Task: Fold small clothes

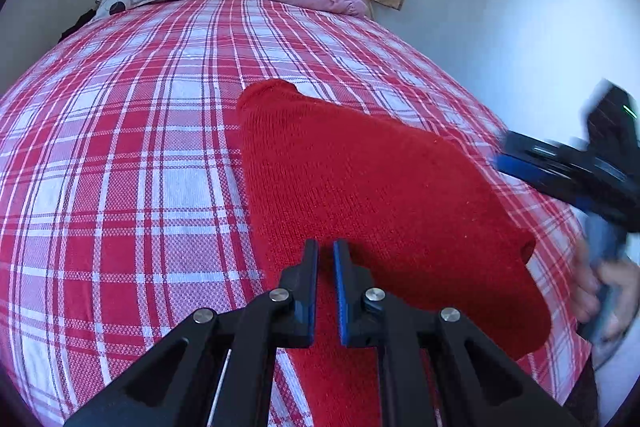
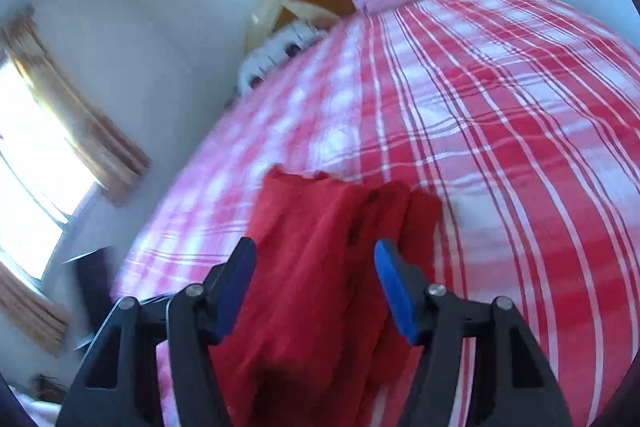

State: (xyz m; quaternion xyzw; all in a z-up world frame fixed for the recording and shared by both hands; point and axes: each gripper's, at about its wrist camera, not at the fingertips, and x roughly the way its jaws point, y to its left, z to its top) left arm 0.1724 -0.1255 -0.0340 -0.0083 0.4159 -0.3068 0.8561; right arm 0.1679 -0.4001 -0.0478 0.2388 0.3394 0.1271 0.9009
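Red knit garment [image 1: 360, 195] flat on the red-and-white plaid bedspread [image 1: 120, 147], toward the near right part of the bed, already doubled into a long tapering shape; folded edges visible in the right wrist view [image 2: 328, 267]. Left gripper [image 1: 326, 259] low over the near end of the knit, jaws almost together with a thin gap, nothing seen pinched. Right gripper [image 2: 316, 267] jaws spread wide, straddling the garment's end, empty; frame motion-blurred, so contact with cloth not determinable. Probable step: taking hold for the next fold. Advice: pinch all layers at the near edge, not the top one alone; lift only enough to clear the bedspread; carry both corners level toward the far end; lay down edge on edge. Risk: thick knit slipping or bunching, plaid cover dragged along.
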